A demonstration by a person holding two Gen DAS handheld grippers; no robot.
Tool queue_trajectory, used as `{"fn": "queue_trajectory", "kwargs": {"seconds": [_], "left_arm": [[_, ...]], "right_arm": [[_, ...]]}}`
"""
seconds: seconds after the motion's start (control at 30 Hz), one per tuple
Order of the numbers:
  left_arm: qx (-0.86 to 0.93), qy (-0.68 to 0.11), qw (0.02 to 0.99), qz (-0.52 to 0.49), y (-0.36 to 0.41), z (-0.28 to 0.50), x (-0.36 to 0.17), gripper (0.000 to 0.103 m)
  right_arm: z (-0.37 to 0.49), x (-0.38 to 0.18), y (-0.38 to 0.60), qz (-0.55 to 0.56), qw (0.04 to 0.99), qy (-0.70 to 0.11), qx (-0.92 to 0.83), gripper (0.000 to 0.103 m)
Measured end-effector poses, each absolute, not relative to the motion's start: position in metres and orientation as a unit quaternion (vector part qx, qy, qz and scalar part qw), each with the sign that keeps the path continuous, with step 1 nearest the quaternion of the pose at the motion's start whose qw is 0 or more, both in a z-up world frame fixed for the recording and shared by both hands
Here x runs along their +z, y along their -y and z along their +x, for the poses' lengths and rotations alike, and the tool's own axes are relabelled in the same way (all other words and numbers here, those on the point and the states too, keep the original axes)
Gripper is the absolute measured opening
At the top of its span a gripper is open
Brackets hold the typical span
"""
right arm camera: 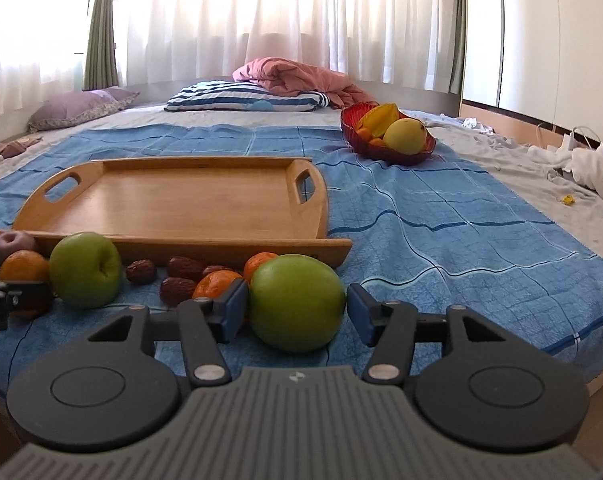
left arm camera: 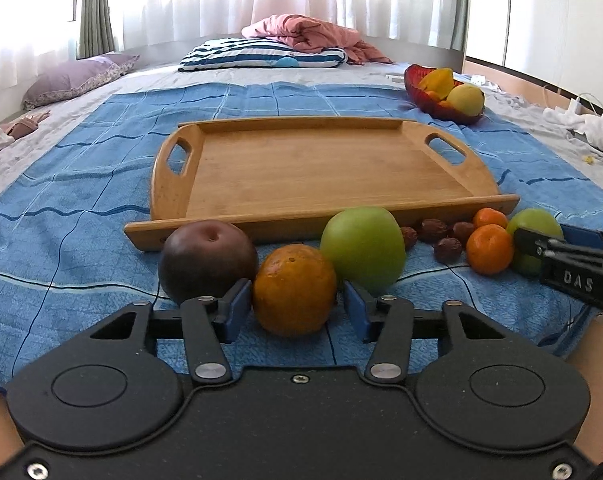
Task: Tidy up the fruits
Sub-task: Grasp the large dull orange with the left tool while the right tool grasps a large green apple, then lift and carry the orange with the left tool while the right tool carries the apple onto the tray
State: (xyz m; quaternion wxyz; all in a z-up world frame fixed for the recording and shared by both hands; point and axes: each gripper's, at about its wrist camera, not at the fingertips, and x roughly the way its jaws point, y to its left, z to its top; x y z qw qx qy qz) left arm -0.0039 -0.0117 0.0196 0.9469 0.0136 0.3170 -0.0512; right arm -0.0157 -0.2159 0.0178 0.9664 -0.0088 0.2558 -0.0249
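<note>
- Home bedroom, work done on a bed [left arm camera: 101, 208] used as the surface.
- Blue checked blanket [right arm camera: 441, 232] spread over a grey sheet.
- Striped pillow [left arm camera: 261, 54], purple pillow [left arm camera: 73, 78], crumpled pink duvet [left arm camera: 313, 32] at the far end.
- White sheer curtains [right arm camera: 261, 20] with green drapes [left arm camera: 95, 8] over a bright window.
- White wardrobe doors [right arm camera: 541, 40] on the right.
- Loose white clothes [right arm camera: 581, 164] on the bed edge.
- Household items: wooden serving tray [left arm camera: 301, 172], red fruit bowl [right arm camera: 385, 136].

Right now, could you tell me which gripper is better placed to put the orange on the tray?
Left: the orange sits between the left gripper's pads, facing the tray; the right gripper brackets an apple.
</note>
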Motion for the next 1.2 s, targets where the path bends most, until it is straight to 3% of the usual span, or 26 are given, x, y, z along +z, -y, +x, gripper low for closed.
{"fn": "queue_trajectory", "kwargs": {"seconds": [0.13, 0.43, 0.73, 0.83, 1.2], "left_arm": [[-0.049, -0.313, 0.948, 0.022, 0.017, -0.005, 0.017, 0.054], [-0.04, -0.319, 0.947, 0.01, 0.013, -0.007, 0.013, 0.046], [-0.037, -0.322, 0.946, -0.013, 0.008, -0.001, 0.011, 0.046], [-0.035, -0.322, 0.946, -0.014, 0.009, -0.002, 0.011, 0.045], [-0.034, -0.281, 0.959, 0.006, 0.014, -0.016, 0.033, 0.045]], "right_arm": [[-0.007, 0.015, 0.226, 0.017, 0.965, -0.262, -0.024, 0.065], [-0.007, 0.012, 0.239, 0.061, 0.961, -0.27, -0.012, 0.065], [-0.012, 0.009, 0.242, 0.074, 0.959, -0.274, -0.007, 0.065], [-0.012, 0.008, 0.243, 0.079, 0.957, -0.279, -0.003, 0.057], [-0.02, 0.017, 0.239, 0.072, 0.962, -0.264, -0.003, 0.055]]}}
